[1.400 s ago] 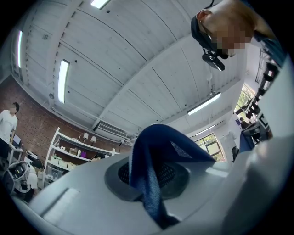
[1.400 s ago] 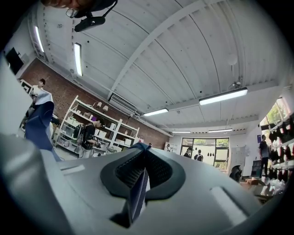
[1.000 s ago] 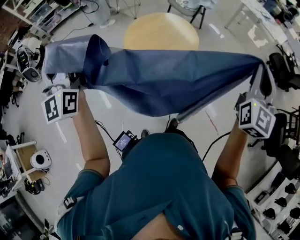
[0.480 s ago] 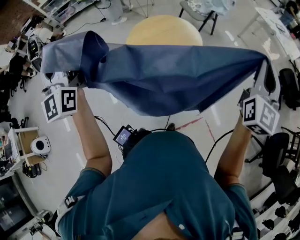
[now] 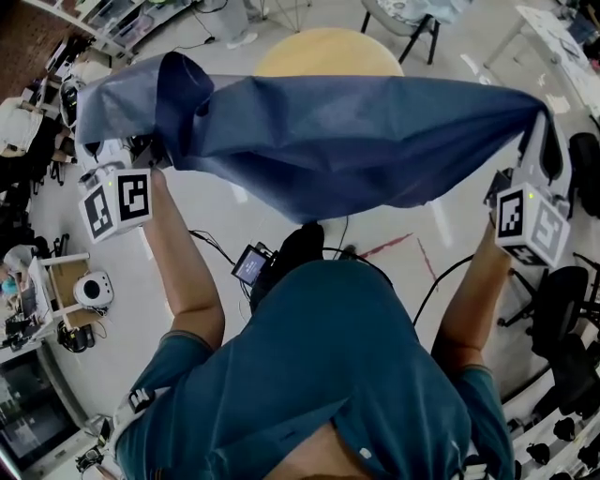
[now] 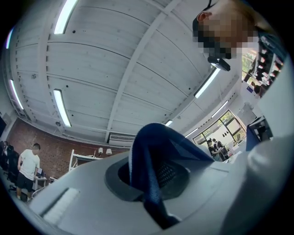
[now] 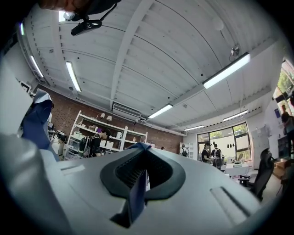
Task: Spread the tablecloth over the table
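Observation:
A dark blue tablecloth [image 5: 347,141] hangs stretched in the air between my two grippers, sagging in the middle, above the floor and in front of a round pale wooden table [image 5: 328,54]. My left gripper [image 5: 141,150] is shut on the cloth's left corner, where a loose fold flops over. My right gripper [image 5: 536,141] is shut on the right corner. In the left gripper view a blue fold of cloth [image 6: 151,174] is pinched between the jaws. In the right gripper view a thin blue edge of cloth [image 7: 137,195] is clamped between the jaws. Both grippers point upward toward the ceiling.
A chair [image 5: 403,14] stands behind the round table. Shelves and equipment [image 5: 66,66] line the left side. Black office chairs [image 5: 562,309] stand at the right. A small screen device [image 5: 251,267] and cables lie on the floor by my feet. Other people stand in the room.
Both grippers have carried the cloth forward toward the round table and slightly up. The cloth is pulled a little wider and now covers more of the table's near edge.

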